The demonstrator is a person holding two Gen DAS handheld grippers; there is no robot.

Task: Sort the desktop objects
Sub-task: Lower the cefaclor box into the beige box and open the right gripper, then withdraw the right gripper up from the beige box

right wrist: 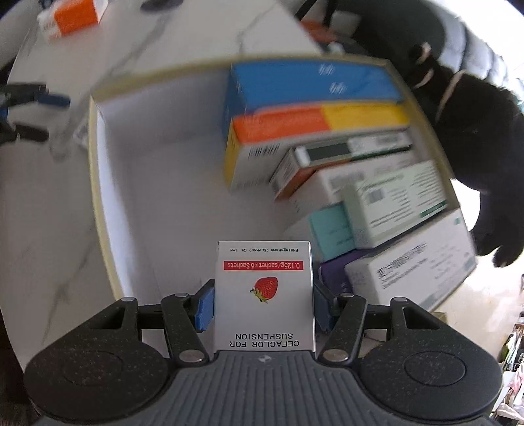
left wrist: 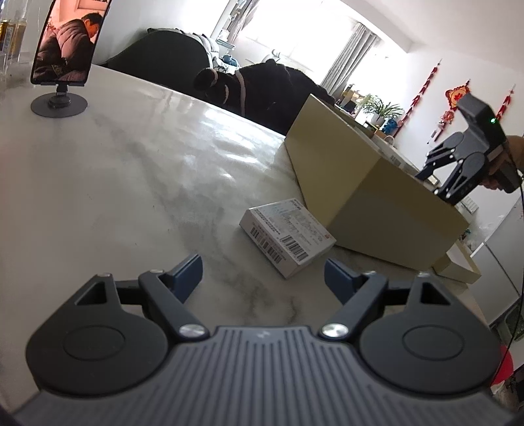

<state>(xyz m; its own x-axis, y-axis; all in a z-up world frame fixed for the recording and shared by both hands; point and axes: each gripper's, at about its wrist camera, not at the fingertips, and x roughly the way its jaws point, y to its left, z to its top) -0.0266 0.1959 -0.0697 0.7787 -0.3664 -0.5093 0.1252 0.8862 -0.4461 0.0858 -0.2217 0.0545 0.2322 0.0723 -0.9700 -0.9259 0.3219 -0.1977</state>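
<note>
Cefaclor box [right wrist: 264, 288] — white, strawberry print — sits clamped between the blue pads of the right gripper [right wrist: 264, 303], one pad pressed on each narrow side, jaws about half spread. Its long axis runs straight out along the fingers, so it hangs end-first over the open storage box [right wrist: 98, 183]. The free space lies ahead and to the left of the held box in the right wrist view: the bare white floor by the container's left wall. The right half is already stacked with cartons — blue carton [right wrist: 314, 85], orange-yellow carton [right wrist: 314, 127], green-white ones nearer the gripper. My read: the drop needs to go down into that bare left part, clear of the stack.

Left gripper [left wrist: 263, 273] hovers low over the marble tabletop [left wrist: 114, 183], jaws wide apart, nothing between them. A flat white barcode box [left wrist: 288, 236] lies just ahead of it, slightly right, long axis angled away toward the storage box's near corner, just beside its wall. Left hand is clearly the nearer one for that piece. An orange box [right wrist: 77, 14] sits far off by the tabletop's distant edge.
</note>
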